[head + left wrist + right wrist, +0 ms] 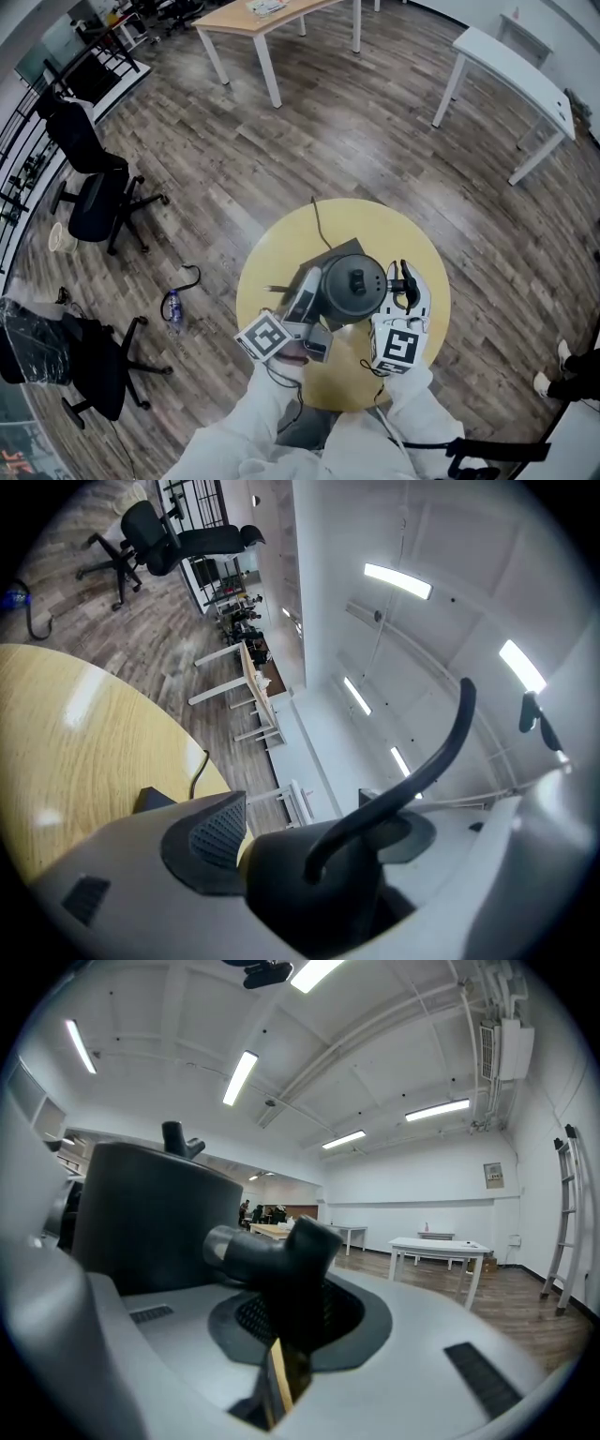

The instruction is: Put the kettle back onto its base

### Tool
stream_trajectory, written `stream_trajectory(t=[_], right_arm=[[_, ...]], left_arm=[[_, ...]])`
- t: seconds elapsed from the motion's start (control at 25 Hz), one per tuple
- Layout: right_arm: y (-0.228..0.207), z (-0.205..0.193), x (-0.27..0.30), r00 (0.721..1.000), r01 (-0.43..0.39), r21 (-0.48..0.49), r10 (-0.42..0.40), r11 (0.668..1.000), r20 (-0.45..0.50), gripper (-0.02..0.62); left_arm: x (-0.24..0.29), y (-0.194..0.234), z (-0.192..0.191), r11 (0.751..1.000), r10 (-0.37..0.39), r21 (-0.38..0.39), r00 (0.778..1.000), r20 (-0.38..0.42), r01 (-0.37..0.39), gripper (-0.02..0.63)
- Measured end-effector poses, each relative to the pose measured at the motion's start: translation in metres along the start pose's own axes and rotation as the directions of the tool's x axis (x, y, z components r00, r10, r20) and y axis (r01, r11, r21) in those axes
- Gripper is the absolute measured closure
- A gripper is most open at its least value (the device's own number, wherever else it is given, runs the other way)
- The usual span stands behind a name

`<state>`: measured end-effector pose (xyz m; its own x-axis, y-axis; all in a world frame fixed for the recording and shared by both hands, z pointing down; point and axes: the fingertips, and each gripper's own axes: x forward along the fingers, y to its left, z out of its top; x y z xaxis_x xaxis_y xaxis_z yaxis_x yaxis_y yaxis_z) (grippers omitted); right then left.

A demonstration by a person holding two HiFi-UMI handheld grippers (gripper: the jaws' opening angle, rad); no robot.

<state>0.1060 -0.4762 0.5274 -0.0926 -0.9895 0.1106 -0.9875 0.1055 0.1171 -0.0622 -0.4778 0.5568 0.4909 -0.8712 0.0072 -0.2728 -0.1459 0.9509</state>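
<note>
A round yellow desk [272, 281] is seen on a wood floor [234, 159]. At its centre the kettle [354, 286] is held over the dark base [330, 255]; seating cannot be told. Its handle [281, 1260], at 3 o'clock, is clamped by the right tongs [405, 286]; its body is gripped at 9 o'clock by the wide-spread left tongs [311, 286]. Setting-down is judged in hand: level centring, then release. The cord [317, 220] at 12 o'clock and the near rim at 6 o'clock should be minded.

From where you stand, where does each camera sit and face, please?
Head view: on the person's head, down at the table; sleeves, left hand-held gripper and right hand-held gripper show.
Left gripper view: on the left one, facing the kettle between its jaws.
Right gripper view: on the right one, facing the kettle's handle between its jaws.
All share the kettle.
</note>
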Motion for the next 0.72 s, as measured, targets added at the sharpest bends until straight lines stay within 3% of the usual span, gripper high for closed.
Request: stream_trajectory(t=[0.12, 0.28, 0.44, 0.6, 0.72], right_arm=[[0.001, -0.019, 0.006, 1.0, 0.004, 0.005, -0.004, 1.0, -0.019, 0.546], [-0.003, -0.043, 0.016, 0.999, 0.014, 0.021, -0.013, 1.0, -0.044, 0.546], [-0.005, -0.056, 0.022, 0.998, 0.032, 0.023, -0.031, 0.999, -0.053, 0.546], [-0.007, -0.066, 0.029, 0.997, 0.054, 0.008, -0.053, 0.999, -0.06, 0.541], [-0.01, -0.072, 0.034, 0.996, 0.059, 0.0, -0.059, 0.998, -0.068, 0.541]], left_arm=[[0.003, 0.021, -0.006, 0.999, 0.033, -0.041, 0.999, -0.009, -0.033, 0.23], [0.01, 0.05, -0.01, 0.992, 0.116, 0.052, 0.993, -0.035, -0.114, 0.239], [0.023, 0.05, -0.01, 0.995, 0.053, 0.086, 0.998, -0.039, -0.049, 0.268], [0.026, 0.063, 0.0, 0.971, 0.108, 0.217, 0.994, -0.033, -0.098, 0.291], [0.03, 0.07, -0.002, 0.97, 0.119, 0.219, 0.992, -0.032, -0.11, 0.305]])
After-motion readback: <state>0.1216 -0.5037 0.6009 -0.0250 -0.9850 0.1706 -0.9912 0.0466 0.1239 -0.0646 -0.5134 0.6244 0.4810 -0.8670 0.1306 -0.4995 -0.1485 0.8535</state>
